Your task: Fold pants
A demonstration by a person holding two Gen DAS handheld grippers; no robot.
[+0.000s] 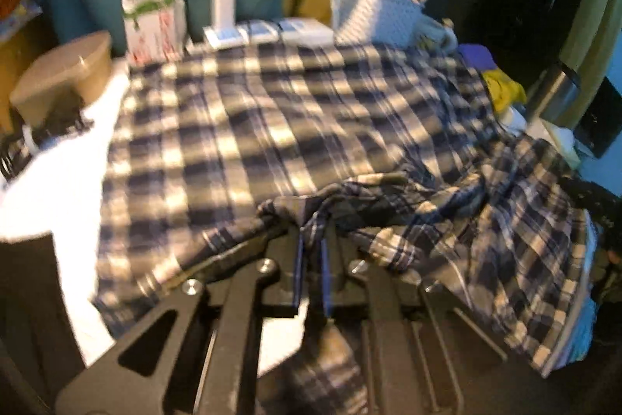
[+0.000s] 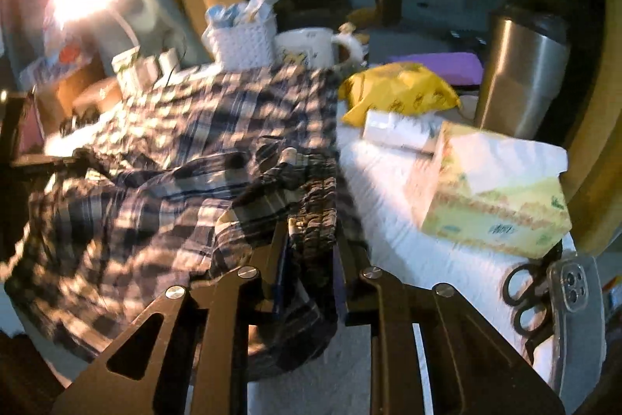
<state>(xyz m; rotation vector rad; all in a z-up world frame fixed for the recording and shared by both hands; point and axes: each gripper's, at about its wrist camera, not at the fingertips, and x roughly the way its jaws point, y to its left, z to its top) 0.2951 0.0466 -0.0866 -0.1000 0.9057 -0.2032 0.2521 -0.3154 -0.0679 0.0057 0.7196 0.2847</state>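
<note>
Blue-and-white plaid pants [image 1: 272, 111] lie spread over a white-covered table, one part flat and the near right part rumpled. My left gripper [image 1: 311, 240] is shut on a pinched fold of the plaid cloth at the near edge, and the cloth hangs down between its fingers. In the right wrist view the pants [image 2: 175, 181] fill the left half. My right gripper [image 2: 311, 224] is shut on the gathered elastic waistband, which bunches between its two fingers.
A tissue box [image 2: 493, 197], a steel tumbler [image 2: 521, 76], a yellow bag [image 2: 400, 92], scissors [image 2: 525, 294] and a phone [image 2: 575, 298] crowd the right. A white basket [image 1: 373, 14], power strip [image 1: 268, 32], carton [image 1: 151, 18] and brown tub [image 1: 66, 72] line the back.
</note>
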